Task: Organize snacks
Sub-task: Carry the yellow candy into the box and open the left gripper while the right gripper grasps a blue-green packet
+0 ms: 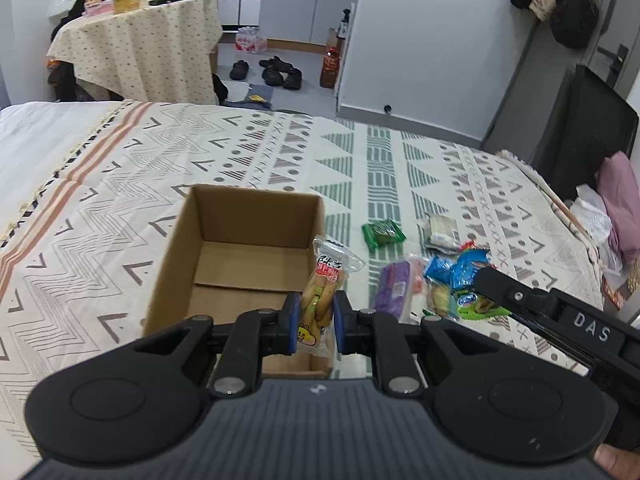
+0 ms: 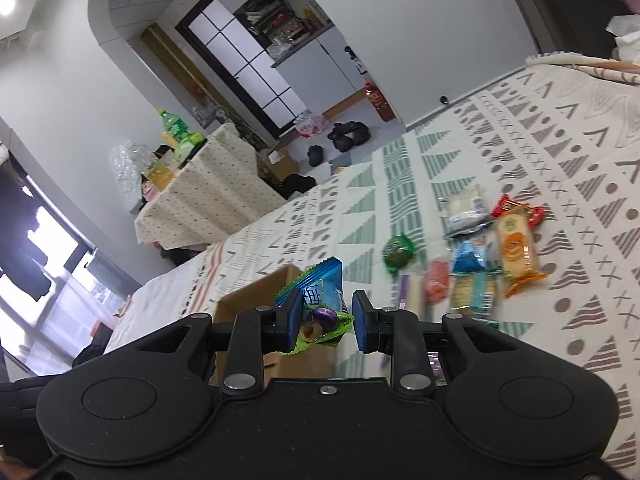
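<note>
My left gripper (image 1: 316,320) is shut on a clear packet of biscuit sticks (image 1: 322,288) and holds it upright over the near right corner of an open cardboard box (image 1: 240,256) on the bed. The box looks empty inside. My right gripper (image 2: 326,320) is shut on a blue-and-green plum snack packet (image 2: 320,308), lifted above the bed with the box (image 2: 256,300) just behind it. Loose snack packets (image 1: 440,280) lie in a pile right of the box; the right gripper's body (image 1: 560,312) reaches over them. The pile also shows in the right wrist view (image 2: 480,248).
A patterned blanket (image 1: 280,152) covers the bed. A green packet (image 1: 383,233) lies apart from the pile. Beyond the bed stand a cloth-covered table with bottles (image 1: 140,40) and shoes (image 1: 276,70) on the floor. Pink cloth and bags (image 1: 616,208) sit at the right edge.
</note>
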`<state>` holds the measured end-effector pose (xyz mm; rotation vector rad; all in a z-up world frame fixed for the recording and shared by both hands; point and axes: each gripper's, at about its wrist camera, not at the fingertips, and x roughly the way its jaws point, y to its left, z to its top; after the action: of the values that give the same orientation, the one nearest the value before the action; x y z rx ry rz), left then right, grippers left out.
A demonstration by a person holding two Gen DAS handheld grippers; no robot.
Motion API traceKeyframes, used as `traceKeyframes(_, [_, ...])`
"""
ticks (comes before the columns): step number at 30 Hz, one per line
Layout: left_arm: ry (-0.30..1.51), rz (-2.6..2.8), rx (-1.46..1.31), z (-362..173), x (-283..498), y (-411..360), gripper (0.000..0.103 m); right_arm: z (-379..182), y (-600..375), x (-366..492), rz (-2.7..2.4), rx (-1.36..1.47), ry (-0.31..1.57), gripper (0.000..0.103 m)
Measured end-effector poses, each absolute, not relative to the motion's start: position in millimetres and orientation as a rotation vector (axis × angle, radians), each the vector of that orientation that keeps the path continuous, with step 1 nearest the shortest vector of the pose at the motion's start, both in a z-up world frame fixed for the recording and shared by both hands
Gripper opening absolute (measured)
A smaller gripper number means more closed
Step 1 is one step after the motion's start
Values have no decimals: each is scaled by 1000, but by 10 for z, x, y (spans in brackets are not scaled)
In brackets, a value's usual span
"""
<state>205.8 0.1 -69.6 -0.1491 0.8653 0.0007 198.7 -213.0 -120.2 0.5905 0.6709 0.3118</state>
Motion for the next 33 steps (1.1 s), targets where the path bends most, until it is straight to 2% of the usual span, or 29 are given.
traceKeyframes(9, [845,42,-210,-683,2052,421,16,-1120,-1794,2006,383,628,676,26])
traceKeyframes(22, [892,98,-311,-957,2194,945,17,-1217,-1161,2145,434,570,746,26])
traceKeyframes(29, [936,115,-323,-1059,2244,1092,26,-1334,-964,2215,424,552,793,26])
traceKeyframes(31, [938,121,-327,-1060,2235,1124,31,-1342,-935,2221,425,552,795,26])
traceKeyframes(33, [941,132,-326,-1058,2232,1141,40,-1347,-918,2228,422,555,798,26])
